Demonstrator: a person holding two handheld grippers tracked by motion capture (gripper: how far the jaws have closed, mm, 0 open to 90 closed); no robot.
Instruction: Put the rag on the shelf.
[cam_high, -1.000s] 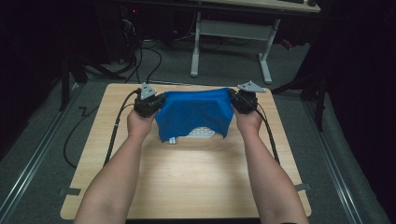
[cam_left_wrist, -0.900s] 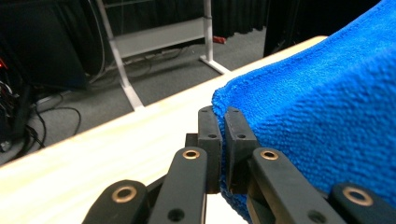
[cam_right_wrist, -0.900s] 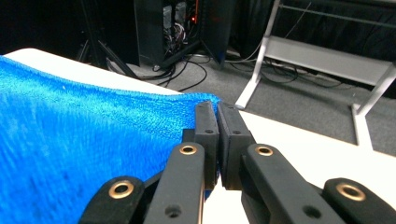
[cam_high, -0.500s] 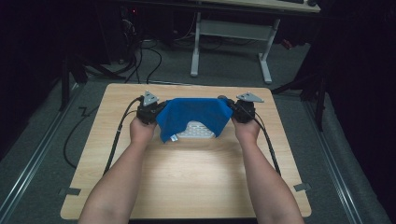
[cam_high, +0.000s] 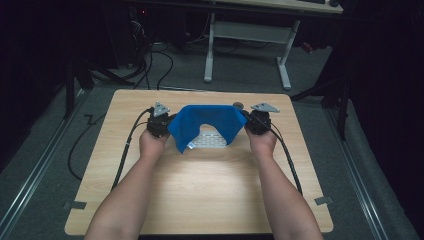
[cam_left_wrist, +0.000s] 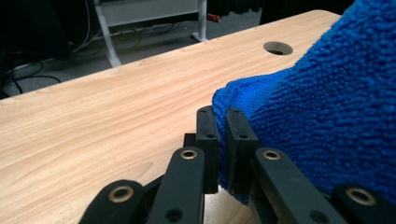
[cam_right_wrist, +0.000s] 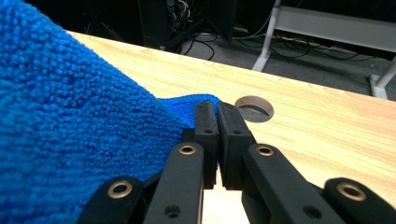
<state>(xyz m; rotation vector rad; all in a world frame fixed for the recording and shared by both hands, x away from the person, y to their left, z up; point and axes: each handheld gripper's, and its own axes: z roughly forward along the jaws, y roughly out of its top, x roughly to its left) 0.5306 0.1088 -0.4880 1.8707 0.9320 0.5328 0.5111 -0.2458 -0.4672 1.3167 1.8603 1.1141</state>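
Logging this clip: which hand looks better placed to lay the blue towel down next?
Neither clearly: left tongs and right tongs each pinch a corner of the blue towel, lifted evenly, so probably both together.

We are seeing a blue cloth (cam_left_wrist: 327, 107) of fuzzy, looped pile; a table (cam_high: 200, 200) of smooth, matt, pale wood; matt black plastic jaws with brass-coloured rivets.

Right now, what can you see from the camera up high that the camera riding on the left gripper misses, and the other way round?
High view alone: both forearms, the right gripper, a white pad under the arched blue cloth, and the grey floor. Left gripper view alone: the left gripper up close, its jaws shut on the cloth's fuzzy corner. Both share the cloth, the wooden table and its round hole.
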